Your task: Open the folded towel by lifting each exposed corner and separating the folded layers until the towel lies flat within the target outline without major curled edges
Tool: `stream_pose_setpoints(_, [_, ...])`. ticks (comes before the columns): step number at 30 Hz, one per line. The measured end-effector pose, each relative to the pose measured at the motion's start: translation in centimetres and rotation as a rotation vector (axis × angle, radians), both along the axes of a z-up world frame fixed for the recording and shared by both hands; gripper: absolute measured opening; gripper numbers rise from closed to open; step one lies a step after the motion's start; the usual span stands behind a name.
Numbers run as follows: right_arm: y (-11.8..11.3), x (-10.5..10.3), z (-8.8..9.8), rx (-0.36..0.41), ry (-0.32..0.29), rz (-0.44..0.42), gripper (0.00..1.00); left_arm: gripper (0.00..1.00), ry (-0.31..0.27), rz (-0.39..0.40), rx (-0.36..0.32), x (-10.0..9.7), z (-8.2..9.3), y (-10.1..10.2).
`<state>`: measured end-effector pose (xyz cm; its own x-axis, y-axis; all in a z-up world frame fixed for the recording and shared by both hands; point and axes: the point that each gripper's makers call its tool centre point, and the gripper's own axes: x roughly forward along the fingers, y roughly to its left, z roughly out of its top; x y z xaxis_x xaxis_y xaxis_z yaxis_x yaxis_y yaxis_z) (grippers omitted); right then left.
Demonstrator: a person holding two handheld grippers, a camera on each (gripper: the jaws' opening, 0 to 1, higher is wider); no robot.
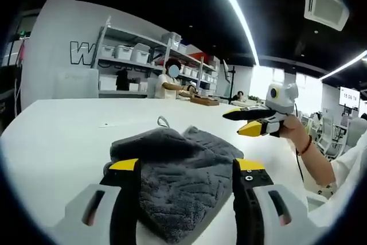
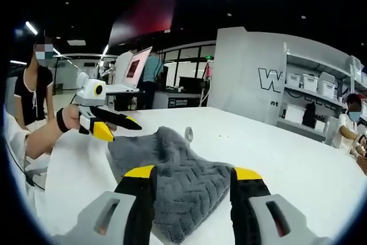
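- Left gripper (image 1: 187, 167), jaws spread, straddles the near edge of the grey towel (image 1: 183, 176), likely lining up on a corner to lift.
- Right gripper (image 2: 192, 175), also spread, frames the towel's opposite edge.
- Towel lies folded and rumpled on the white table (image 1: 57, 136), loop (image 1: 163, 121) at its far side.

towel near edge: in the left gripper view the grey towel (image 1: 180, 185) runs behind the left gripper (image 1: 186, 167), its near corner hidden
towel underside: folded layers beneath the towel's top cannot be told
wall lettering: beyond the towel, the sign (image 1: 82, 53) is cut off by shelving (image 1: 143, 55)
bins: contents too small to tell
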<state>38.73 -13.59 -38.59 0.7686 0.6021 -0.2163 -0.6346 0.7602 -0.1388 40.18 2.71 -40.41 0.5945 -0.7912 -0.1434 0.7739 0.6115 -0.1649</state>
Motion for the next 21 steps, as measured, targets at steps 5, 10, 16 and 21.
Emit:
stream_pose_setpoints(5, [0.3, 0.6, -0.2, -0.005, 0.013, 0.000, 0.49, 0.63, 0.003, 0.006, 0.013, 0.3, 0.0, -0.1])
stream_pose_setpoints(10, [0.4, 0.8, -0.5, -0.017, 0.019, -0.004, 0.49, 0.63, 0.021, 0.026, 0.004, 0.7, 0.0, 0.1])
stream_pose_setpoints(16, [0.7, 1.4, -0.7, -0.025, 0.016, -0.009, 0.49, 0.63, 0.027, 0.061, -0.001, 1.2, -0.3, 0.0])
stream_pose_setpoints(21, [0.8, 1.9, -0.6, -0.019, 0.020, -0.009, 0.49, 0.63, 0.035, 0.065, -0.015, 1.4, -0.6, -0.2])
